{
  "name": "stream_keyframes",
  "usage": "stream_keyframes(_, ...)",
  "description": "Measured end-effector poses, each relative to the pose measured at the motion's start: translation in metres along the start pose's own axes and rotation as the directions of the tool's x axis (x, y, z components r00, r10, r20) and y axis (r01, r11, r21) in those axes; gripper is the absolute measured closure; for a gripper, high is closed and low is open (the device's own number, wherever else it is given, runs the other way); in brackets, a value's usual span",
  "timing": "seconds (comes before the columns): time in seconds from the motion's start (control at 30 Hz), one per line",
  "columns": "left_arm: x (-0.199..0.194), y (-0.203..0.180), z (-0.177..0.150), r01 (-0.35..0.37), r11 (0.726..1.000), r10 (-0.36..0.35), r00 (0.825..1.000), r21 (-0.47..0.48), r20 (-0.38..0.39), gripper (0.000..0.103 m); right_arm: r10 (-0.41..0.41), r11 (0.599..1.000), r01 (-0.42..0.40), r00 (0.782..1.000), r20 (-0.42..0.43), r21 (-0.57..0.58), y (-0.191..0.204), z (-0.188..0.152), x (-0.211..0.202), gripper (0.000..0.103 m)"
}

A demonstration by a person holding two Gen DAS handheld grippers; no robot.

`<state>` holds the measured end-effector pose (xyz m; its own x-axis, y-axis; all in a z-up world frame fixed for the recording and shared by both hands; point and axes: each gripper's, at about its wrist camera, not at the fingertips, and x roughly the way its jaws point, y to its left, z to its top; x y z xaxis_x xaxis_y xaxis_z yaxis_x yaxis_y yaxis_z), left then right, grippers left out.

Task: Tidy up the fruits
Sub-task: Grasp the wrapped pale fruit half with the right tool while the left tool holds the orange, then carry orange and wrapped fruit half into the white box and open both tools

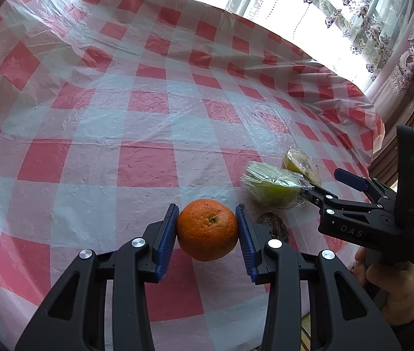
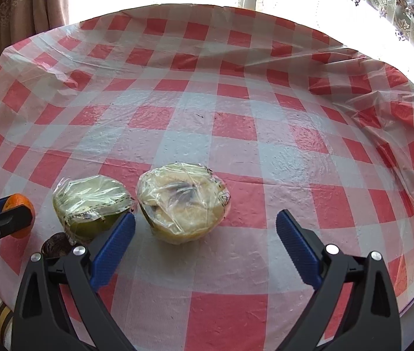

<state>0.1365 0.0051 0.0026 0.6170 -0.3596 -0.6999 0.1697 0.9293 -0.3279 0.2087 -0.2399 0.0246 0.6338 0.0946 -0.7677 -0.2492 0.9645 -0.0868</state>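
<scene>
Left wrist view: left gripper [image 1: 207,229] clamps the orange [image 1: 207,229] across its middle; firm, pebbly, grippy. Right gripper [image 2: 205,234] gapes wide, slippery film-wrapped yellow fruit half [image 2: 182,201] just ahead.

bench [image 2: 236,307]: carrying a red-and-white checked plastic cloth [image 2: 265,134] that is wrinkling and lifting along the far and right edges
green wrapped fruit half [image 2: 90,204]: lying on the cloth at the near left, sitting in clear film
yellow wrapped fruit half [image 2: 183,201]: lying just beside the green one, to its right, cut face pointing up
small dark round thing [image 2: 56,245]: sitting on the cloth close in front of the green half; too blurred to tell what it is
</scene>
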Motion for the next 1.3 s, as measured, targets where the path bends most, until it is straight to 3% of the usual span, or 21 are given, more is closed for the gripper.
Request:
stream_keyframes(0.17, -0.001, -0.001, -0.001, -0.001, 1.000, 0.001, 1.000, 0.005, 0.001, 0.065, 0.004, 1.000, -0.004, 1.000, 0.005, -0.009, 0.002, 0.007, 0.011, 0.006)
stream_keyframes(0.3, -0.002, -0.002, -0.001, -0.003, 1.000, 0.003, 1.000, 0.013, 0.005, 0.065, 0.084, 0.996, -0.084, 0.996, -0.012, -0.016, 0.003, 0.009, 0.019, 0.037)
stream_keyframes(0.33, -0.002, -0.003, -0.001, -0.003, 1.000, 0.003, 1.000, 0.014, 0.007, 0.065, 0.074, 0.997, -0.074, 0.997, -0.010, -0.026, 0.006, 0.008, 0.018, 0.038)
stream_keyframes(0.83, -0.012, -0.017, -0.003, -0.030, 0.997, 0.028, 0.999, 0.066, 0.031, 0.065, 0.070, 0.997, -0.070, 0.997, 0.031, 0.009, -0.010, -0.017, -0.018, 0.039)
stream_keyframes(1.3, -0.026, -0.065, -0.011, -0.030, 0.971, 0.024, 0.999, 0.236, 0.026, 0.065, 0.076, 0.995, -0.079, 0.996, 0.048, 0.066, -0.041, -0.059, -0.069, 0.039)
